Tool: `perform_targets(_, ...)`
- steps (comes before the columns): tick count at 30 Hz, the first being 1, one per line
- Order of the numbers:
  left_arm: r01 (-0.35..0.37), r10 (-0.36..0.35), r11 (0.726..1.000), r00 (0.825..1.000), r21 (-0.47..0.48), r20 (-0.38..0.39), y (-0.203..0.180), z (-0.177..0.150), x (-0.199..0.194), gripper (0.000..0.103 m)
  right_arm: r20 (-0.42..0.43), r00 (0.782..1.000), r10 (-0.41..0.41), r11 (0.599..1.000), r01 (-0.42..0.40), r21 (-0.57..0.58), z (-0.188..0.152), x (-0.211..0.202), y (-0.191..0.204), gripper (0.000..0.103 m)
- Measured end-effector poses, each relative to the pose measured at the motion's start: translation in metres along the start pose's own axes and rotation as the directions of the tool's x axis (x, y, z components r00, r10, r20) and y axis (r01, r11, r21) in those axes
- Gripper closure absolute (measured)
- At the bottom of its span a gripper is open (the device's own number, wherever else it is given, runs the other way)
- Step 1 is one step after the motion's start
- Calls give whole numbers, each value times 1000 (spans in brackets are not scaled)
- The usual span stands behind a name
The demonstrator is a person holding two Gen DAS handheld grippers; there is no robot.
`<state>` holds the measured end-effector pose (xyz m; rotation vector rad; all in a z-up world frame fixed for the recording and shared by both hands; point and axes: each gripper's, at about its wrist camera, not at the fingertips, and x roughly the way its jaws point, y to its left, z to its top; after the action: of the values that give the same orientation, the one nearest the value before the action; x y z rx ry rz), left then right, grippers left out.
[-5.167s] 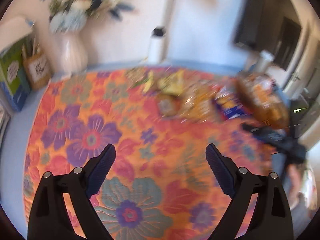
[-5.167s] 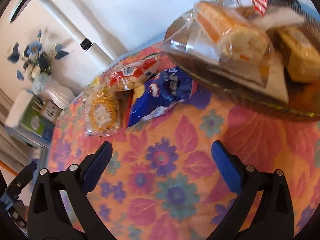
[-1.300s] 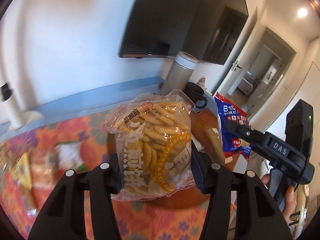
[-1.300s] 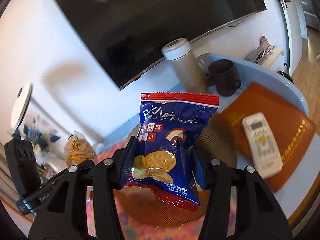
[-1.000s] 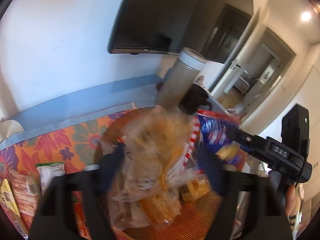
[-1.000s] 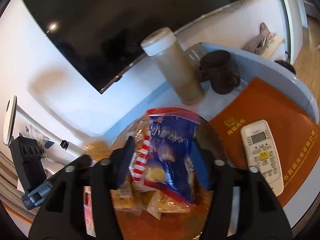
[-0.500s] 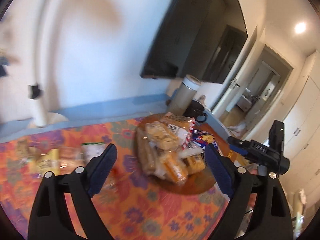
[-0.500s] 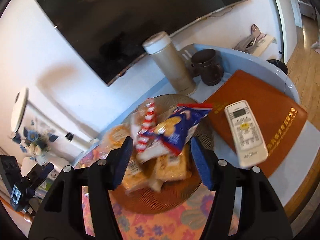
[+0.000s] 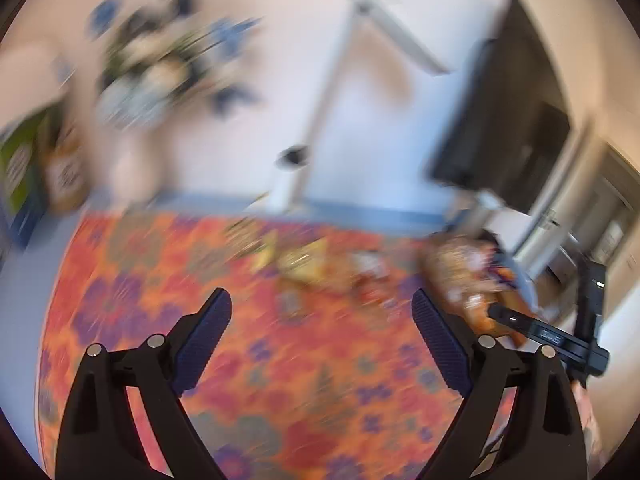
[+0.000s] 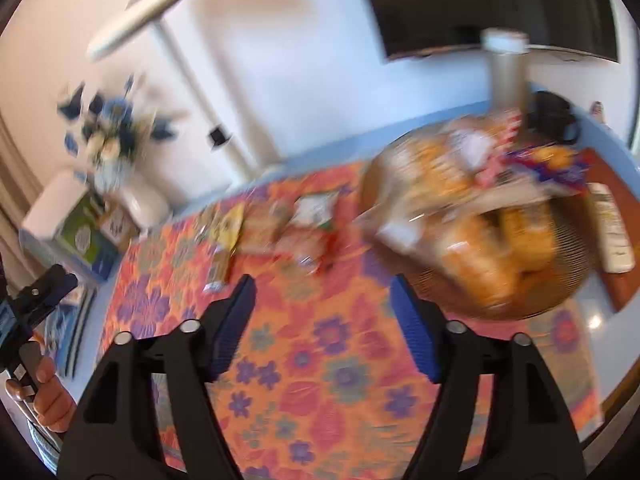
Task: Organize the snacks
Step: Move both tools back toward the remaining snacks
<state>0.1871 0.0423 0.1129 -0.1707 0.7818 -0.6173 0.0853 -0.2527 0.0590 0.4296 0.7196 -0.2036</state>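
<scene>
- The landmark is the woven basket (image 10: 500, 300), which sits at the far right of the bench (image 10: 608, 320), on the edge of the flowered cloth (image 10: 320, 380). It is already heaped with wrapped snacks, a blue bag (image 10: 556, 168) lying on its far rim.
- The loose snacks (image 10: 280, 228) left to sort lie in a blurred row on the cloth just left of the basket, a yellow packet (image 10: 230, 224) farthest from it.
- The right gripper (image 10: 324, 320) is empty, its jaws opening over bare cloth near the basket's left rim.
- The left gripper (image 9: 322, 340) is also empty and spreading wider, over cloth on the near side of the row, with the basket off to its right.
- Judged step: going for the next packets.
- To do it well, I would take the packet nearest the basket with the right gripper and the yellow one with the left, so the two do not cross.
- Come down with the jaws astride a packet's narrow width and pinch the wrapper's body, not a slippery seam.
- The heap looks full; set new packets low on its left side, or one may slide off toward the remote (image 10: 612, 236) beyond the basket.
</scene>
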Motion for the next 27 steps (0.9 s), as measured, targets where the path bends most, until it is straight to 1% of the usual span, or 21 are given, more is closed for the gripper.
perform_targets(1,-29,29,999,999,-27,-17,15,-9,4,13,-10,1000,-12,1000,12,-14,-4,10,9,26)
perform_targets(3,-47,42,996,998,-78,-56,39,-25,14,13,-22,998,-52,997,50,-52,-11,29,24,21)
perform_targets(5,-67,56,990,994,-122,-91,59,-41,25,13,-26,993,-113,988,110,-105,-18,45,36,20)
perform_targets(6,-79,65,987,992,-138,-107,67,-48,31,13,-28,986,-163,977,157,-146,-23,56,43,20)
perform_targets(7,-88,71,985,991,-146,-118,73,-54,36,13,-28,981,-194,966,186,-177,-28,64,47,20)
perform_targets(9,-130,109,980,984,-151,-140,82,-64,49,13,-39,975,-219,952,205,-226,-39,81,52,15)
perform_targets(11,-166,147,977,979,-132,-141,84,-72,60,13,-48,973,-228,948,211,-237,-47,93,51,12)
perform_targets(12,-194,180,975,975,-110,-126,83,-76,64,13,-46,972,-231,947,215,-237,-50,97,49,12)
perform_targets(13,-244,234,966,966,-83,-113,82,-81,69,13,-41,971,-237,946,221,-239,-52,100,49,11)
perform_targets(14,-257,245,963,961,-86,-131,82,-81,74,13,-35,969,-246,942,231,-244,-55,103,48,9)
perform_targets(15,-250,240,965,963,-81,-123,82,-81,71,13,-45,965,-258,939,239,-246,-58,107,47,9)
perform_targets(16,-250,242,966,964,-65,-105,79,-81,70,11,-73,965,-254,943,230,-241,-59,110,46,9)
perform_targets(17,-253,247,966,964,-48,-98,76,-82,69,10,-73,966,-250,944,226,-241,-58,109,47,8)
perform_targets(18,-258,254,965,963,-36,-93,74,-83,68,10,-65,968,-241,946,220,-240,-59,107,47,4)
perform_targets(20,-265,262,964,961,-27,-86,74,-83,69,9,-55,974,-219,950,200,-241,-59,104,48,3)
perform_targets(22,-261,258,965,962,-34,-89,75,-82,68,9,-64,977,-203,952,182,-246,-61,103,48,3)
perform_targets(27,-264,255,961,962,-89,-95,84,-82,67,7,-100,973,-207,949,175,-261,-63,110,50,3)
